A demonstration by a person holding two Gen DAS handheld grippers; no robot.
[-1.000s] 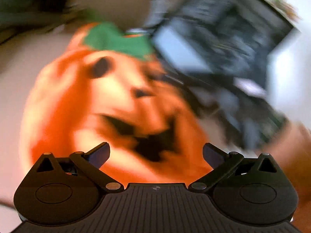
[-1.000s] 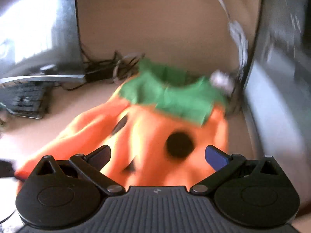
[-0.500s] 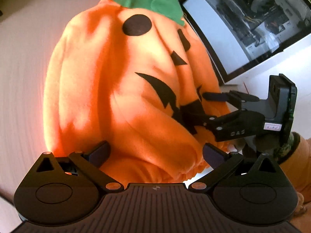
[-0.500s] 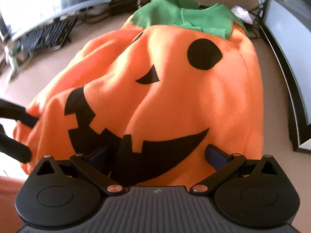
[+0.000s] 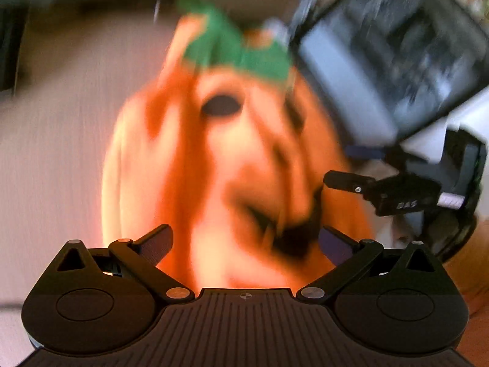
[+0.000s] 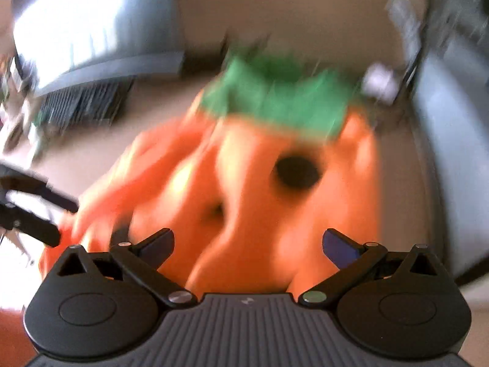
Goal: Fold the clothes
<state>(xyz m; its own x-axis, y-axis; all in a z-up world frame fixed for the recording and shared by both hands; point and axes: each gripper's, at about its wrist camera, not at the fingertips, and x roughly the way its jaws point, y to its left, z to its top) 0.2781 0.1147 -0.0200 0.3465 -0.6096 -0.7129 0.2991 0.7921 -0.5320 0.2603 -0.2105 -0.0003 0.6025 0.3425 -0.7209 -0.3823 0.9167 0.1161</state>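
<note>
Orange pumpkin costume (image 5: 214,159), green collar (image 6: 275,104), lying on beige table (image 5: 55,140); views blurred. Left gripper (image 5: 246,241) and right gripper (image 6: 248,244): jaws spread wide, holding nothing.

A pale beige surface (image 6: 146,140) runs back to a plain tan wall (image 6: 290,15), all smeared by motion blur. At its left stands a monitor (image 6: 91,27) washed bright by glare, with a dark keyboard (image 6: 82,104) below it. On the right a computer case with a clear side panel (image 5: 397,52) shows blurred parts inside.
</note>
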